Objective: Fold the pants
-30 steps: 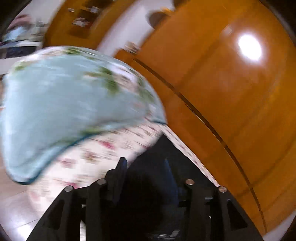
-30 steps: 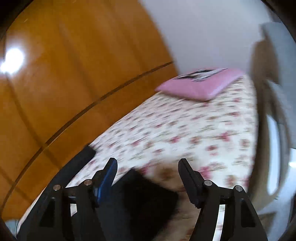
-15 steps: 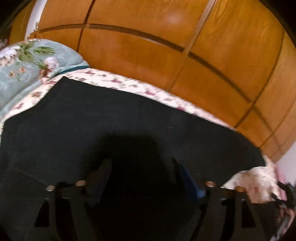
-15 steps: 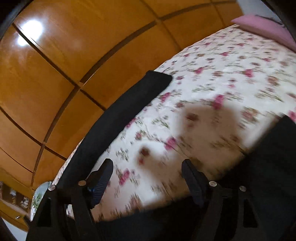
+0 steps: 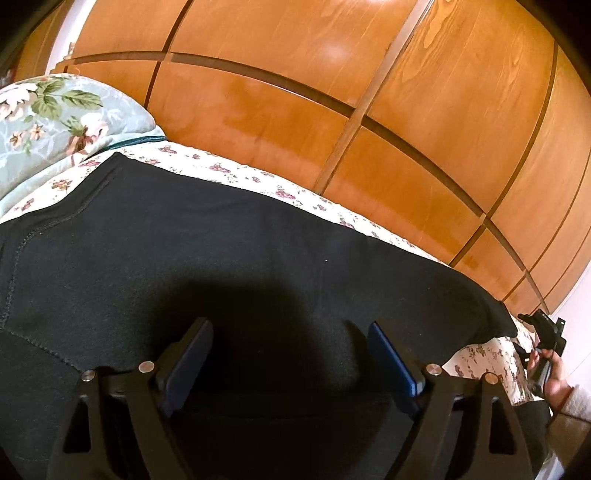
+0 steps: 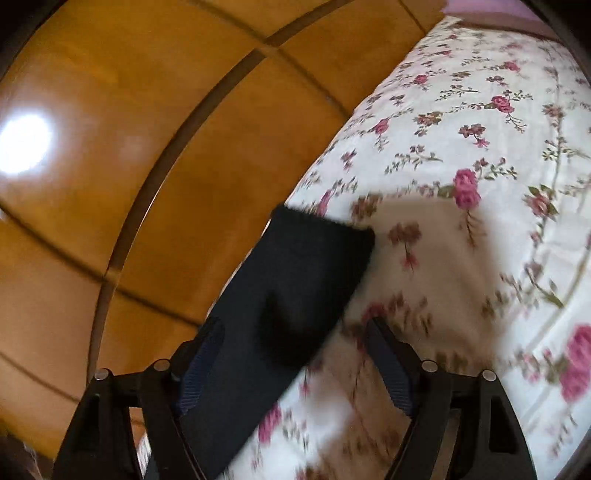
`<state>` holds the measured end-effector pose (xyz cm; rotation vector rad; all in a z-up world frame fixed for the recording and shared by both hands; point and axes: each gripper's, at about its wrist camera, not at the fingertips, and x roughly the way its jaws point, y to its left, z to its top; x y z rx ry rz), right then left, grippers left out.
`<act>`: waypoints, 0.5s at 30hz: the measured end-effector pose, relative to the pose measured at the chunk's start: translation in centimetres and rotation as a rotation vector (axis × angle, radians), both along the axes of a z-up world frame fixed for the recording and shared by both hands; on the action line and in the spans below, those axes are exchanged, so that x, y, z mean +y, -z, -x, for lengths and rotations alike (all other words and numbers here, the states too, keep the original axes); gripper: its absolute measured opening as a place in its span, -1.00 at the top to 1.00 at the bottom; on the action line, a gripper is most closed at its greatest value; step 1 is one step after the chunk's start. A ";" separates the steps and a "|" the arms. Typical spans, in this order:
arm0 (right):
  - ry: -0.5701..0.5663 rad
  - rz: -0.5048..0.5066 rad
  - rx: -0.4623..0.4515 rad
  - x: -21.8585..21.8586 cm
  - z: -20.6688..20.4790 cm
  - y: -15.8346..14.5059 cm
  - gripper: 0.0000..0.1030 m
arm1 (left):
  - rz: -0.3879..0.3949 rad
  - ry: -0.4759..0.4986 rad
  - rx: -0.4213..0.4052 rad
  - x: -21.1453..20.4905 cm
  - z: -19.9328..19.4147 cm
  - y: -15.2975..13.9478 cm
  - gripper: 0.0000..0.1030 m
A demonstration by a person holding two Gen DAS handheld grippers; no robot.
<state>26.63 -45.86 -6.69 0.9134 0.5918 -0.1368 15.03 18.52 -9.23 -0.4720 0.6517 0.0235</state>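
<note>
Black pants (image 5: pixel 221 240) lie spread flat on the floral bed sheet (image 5: pixel 258 181). My left gripper (image 5: pixel 288 326) hovers over the wide upper part of them. Its jaws are opening wide and only flat cloth lies beneath, none of it pinched. In the right wrist view the end of one black leg (image 6: pixel 295 266) lies at the bed's edge. My right gripper (image 6: pixel 293 325) is above that leg end with its jaws closing a little. The left pad is over the cloth, the right pad over the sheet (image 6: pixel 461 147), and neither presses on the leg.
A wooden wardrobe (image 5: pixel 332 74) runs close along the bed's far side. A blue-green flowered quilt (image 5: pixel 55 110) sits beyond the waistband at the left. A pink pillow (image 6: pixel 491 7) lies at the bed's far end. A person's hand (image 5: pixel 556 384) shows at the right edge.
The left gripper came down with dark cloth between its fingers, spread its jaws and now stays still over the flat pants. The right gripper swept across the sheet to the leg end.
</note>
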 end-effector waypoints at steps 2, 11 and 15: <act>0.026 0.003 0.015 -0.3 -0.7 0.2 -0.22 | -0.003 0.001 -0.002 -0.2 0.3 0.0 -0.69; 0.032 -0.014 -0.009 -1.3 0.5 -0.3 0.77 | 0.026 0.005 -0.020 0.1 0.2 0.3 -0.69; 0.064 0.101 -0.017 -1.6 4.7 -2.3 0.80 | 0.054 0.009 -0.029 0.5 0.4 0.3 -0.69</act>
